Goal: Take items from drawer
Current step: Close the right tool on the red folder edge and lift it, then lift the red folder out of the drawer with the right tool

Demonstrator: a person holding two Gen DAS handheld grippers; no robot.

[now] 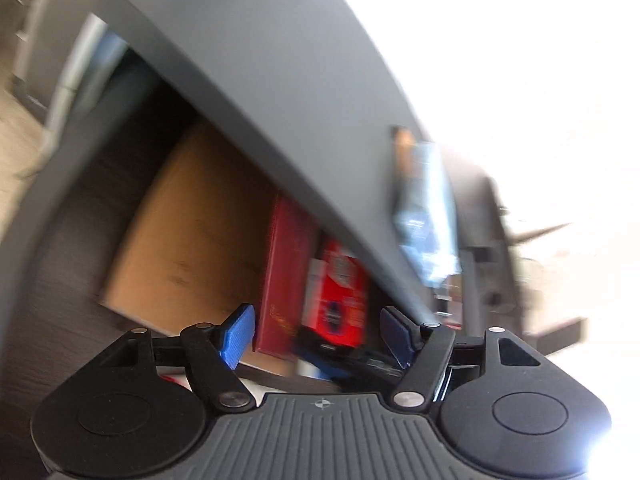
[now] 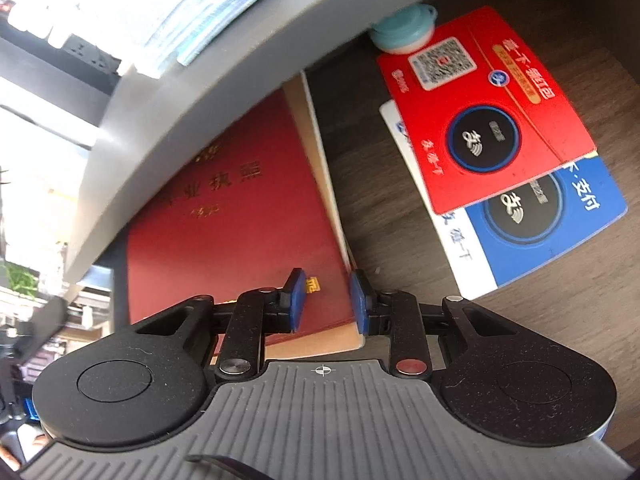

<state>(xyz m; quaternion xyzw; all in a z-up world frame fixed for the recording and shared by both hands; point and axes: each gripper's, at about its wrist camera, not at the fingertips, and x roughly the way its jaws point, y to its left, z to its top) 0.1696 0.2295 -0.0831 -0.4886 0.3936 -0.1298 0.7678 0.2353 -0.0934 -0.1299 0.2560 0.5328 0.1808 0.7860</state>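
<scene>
In the right wrist view, a dark red book point(image 2: 224, 220) with gold lettering lies on a tan folder point(image 2: 320, 340) inside the open drawer point(image 2: 380, 200). My right gripper point(image 2: 329, 302) is narrowed onto their near right corner, one pad on the red cover and the other against the folder's edge. A red card point(image 2: 488, 112) overlaps a blue card point(image 2: 560, 220) to the right. A teal cap point(image 2: 404, 36) sits behind them. The left wrist view is blurred. There my left gripper point(image 1: 318, 336) hangs open and empty before the red book point(image 1: 286, 272) and red card point(image 1: 344, 288).
The grey desk top point(image 2: 180, 100) overhangs the drawer and hides the book's far end. A brown sheet point(image 1: 192, 232) lies at the drawer's left. Something black point(image 1: 352, 356) sits near the left fingers. A blue packet point(image 1: 428, 208) rests on the desk top point(image 1: 260, 80).
</scene>
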